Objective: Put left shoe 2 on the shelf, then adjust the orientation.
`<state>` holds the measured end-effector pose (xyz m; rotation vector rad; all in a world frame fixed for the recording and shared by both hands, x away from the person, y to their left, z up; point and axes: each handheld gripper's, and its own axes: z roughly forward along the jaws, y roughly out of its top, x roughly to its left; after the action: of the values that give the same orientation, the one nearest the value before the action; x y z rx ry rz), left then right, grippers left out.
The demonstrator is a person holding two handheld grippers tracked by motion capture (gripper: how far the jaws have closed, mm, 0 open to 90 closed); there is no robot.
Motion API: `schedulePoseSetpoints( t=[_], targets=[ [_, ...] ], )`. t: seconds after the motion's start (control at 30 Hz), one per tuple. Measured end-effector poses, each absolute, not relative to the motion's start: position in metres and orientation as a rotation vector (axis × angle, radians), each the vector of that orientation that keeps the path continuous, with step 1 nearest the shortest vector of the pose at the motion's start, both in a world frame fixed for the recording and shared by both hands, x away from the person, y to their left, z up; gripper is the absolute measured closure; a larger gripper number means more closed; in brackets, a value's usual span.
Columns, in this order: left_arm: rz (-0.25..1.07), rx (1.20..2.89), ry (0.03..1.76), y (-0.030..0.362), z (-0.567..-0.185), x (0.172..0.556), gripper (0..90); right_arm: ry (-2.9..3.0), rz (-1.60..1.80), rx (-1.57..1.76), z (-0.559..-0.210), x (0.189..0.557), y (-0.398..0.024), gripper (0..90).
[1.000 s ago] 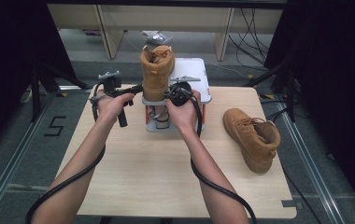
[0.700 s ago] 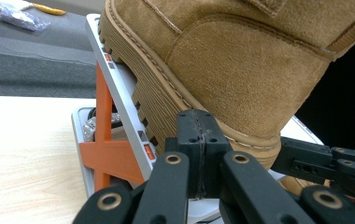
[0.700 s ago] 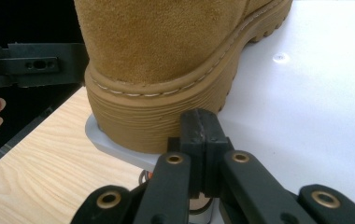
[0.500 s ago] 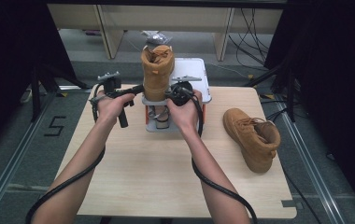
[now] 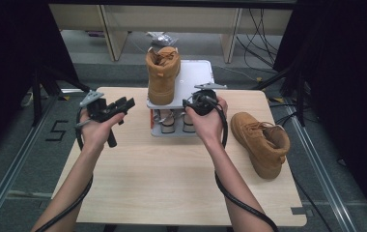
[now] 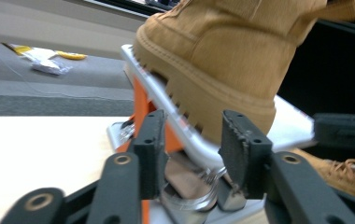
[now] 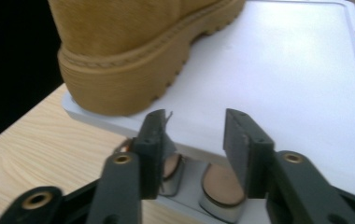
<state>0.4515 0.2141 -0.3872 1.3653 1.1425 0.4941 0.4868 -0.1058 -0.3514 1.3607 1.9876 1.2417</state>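
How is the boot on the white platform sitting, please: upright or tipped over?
Upright: the boot stands on its sole on the white platform, ankle opening facing up.

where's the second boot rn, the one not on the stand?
In the high view the second boot lies on the right side of the wooden table, apart from the white stand and just right of the right gripper.

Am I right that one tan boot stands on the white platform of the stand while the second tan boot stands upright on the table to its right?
Not quite: the second boot is not upright; in the high view it lies tipped on its side on the table, right of the stand. The rest holds: the first boot does stand on the white platform.
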Motion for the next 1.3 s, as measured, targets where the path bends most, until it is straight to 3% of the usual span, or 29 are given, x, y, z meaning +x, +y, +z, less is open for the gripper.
schedulePoseSetpoints(
  t=[0.3,0.53,0.83,1.3],
  targets=[
    [0.526,1.319,1.192,0.238,-0.429,0.413,50.8,1.934,1.223,1.385,-0.357,0.473,-0.138,44.9],
    [0.498,1.325,1.244,0.243,-0.449,0.403,47.6,1.908,1.239,1.419,-0.361,0.469,-0.146,42.5],
    [0.511,1.319,1.248,0.243,-0.450,0.397,47.4,1.944,1.206,1.444,-0.358,0.462,-0.160,50.5],
    [0.475,1.312,1.248,0.240,-0.451,0.390,47.0,1.992,1.047,1.552,-0.363,0.448,-0.221,62.5]
  ],
)
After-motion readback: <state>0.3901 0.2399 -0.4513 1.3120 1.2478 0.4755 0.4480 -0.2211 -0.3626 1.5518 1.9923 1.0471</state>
